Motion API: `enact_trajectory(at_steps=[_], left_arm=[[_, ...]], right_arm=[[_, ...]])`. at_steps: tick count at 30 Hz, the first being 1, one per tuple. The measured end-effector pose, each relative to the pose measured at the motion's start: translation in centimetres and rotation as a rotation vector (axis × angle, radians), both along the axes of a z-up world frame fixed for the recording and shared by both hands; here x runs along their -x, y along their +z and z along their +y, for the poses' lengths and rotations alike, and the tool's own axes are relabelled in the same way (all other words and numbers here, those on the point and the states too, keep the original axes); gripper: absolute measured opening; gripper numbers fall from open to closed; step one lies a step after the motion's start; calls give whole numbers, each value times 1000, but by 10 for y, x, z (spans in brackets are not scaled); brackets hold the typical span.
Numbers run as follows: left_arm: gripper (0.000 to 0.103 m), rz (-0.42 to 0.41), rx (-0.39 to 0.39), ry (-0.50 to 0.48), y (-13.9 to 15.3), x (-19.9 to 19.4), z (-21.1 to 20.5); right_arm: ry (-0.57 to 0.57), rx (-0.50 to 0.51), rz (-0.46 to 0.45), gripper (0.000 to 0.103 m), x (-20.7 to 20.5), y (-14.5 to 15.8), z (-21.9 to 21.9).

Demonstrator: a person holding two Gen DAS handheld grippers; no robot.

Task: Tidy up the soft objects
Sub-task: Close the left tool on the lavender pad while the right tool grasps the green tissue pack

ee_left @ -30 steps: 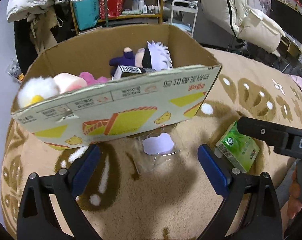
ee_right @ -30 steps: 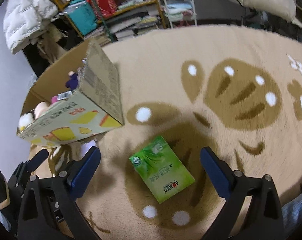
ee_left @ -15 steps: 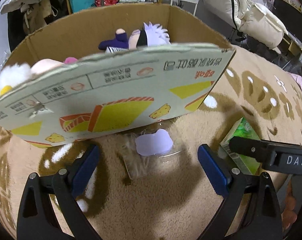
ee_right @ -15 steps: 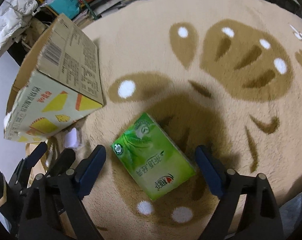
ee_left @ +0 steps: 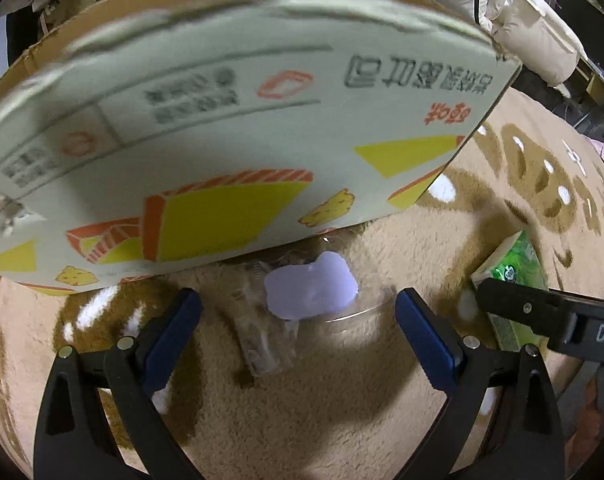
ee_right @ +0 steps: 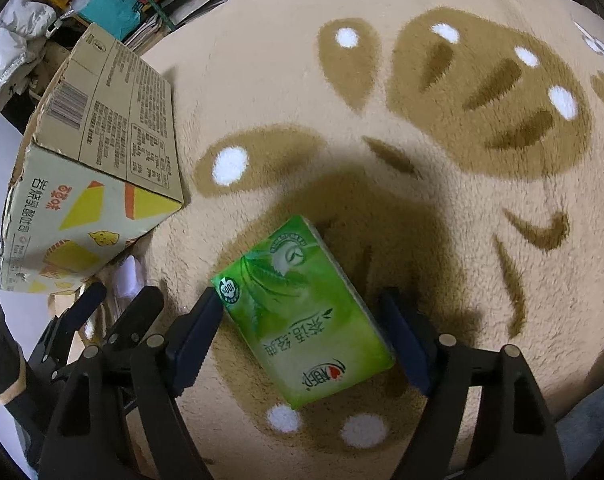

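A green tissue pack (ee_right: pixel 302 312) lies on the beige rug between the open fingers of my right gripper (ee_right: pixel 302 340); the left pad touches or nearly touches its corner. It also shows in the left wrist view (ee_left: pixel 514 280). My left gripper (ee_left: pixel 295 324) is open and empty, low over a clear plastic wrapper with a pale lilac piece (ee_left: pixel 310 290) lying just in front of the cardboard box (ee_left: pixel 229 152). The box's printed wall fills the left wrist view and hides its contents. The box also shows in the right wrist view (ee_right: pixel 89 184).
The brown-patterned plush rug (ee_right: pixel 422 128) spreads to the right and far side. Shelves with bags and clutter (ee_right: pixel 113 4) stand behind the box. A pale padded chair (ee_left: pixel 534 36) stands at the back right. The right gripper's body (ee_left: pixel 550 320) crosses the left wrist view.
Both grippers have dropped lower and moved forward. The box wall now hides the plush toys inside. The right fingers have come down around the tissue pack.
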State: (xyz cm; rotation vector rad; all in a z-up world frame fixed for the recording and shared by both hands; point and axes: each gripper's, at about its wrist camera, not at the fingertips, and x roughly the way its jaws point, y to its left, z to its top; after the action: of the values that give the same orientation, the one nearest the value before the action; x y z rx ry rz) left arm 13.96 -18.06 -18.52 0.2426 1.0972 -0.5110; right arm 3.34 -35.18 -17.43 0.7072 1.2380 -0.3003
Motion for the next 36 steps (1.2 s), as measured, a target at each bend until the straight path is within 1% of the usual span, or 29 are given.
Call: enact_trajectory(at_steps=[6, 13, 16, 21, 25, 33, 36], left_arm=[[97, -29, -43, -4, -4, -1, -18], [95, -47, -69, 5, -9, 0, -29], [91, -40, -60, 8, -10, 1, -34], [82, -36, -44, 15, -12, 7, -25], [82, -46, -39, 10, -12, 11, -25], [81, -35, -32, 15, -10, 16, -23], [81, -40, -23, 9, -4, 18, -19]], right_arm=[[6, 11, 4, 84, -7, -4, 7], [23, 38, 17, 84, -11, -4, 14], [27, 45, 21, 84, -12, -4, 18], [37, 53, 24, 84, -13, -4, 22], [43, 63, 29, 82, -16, -5, 23], [50, 94, 44, 76, -18, -5, 31], [54, 102, 46, 74, -16, -4, 32]])
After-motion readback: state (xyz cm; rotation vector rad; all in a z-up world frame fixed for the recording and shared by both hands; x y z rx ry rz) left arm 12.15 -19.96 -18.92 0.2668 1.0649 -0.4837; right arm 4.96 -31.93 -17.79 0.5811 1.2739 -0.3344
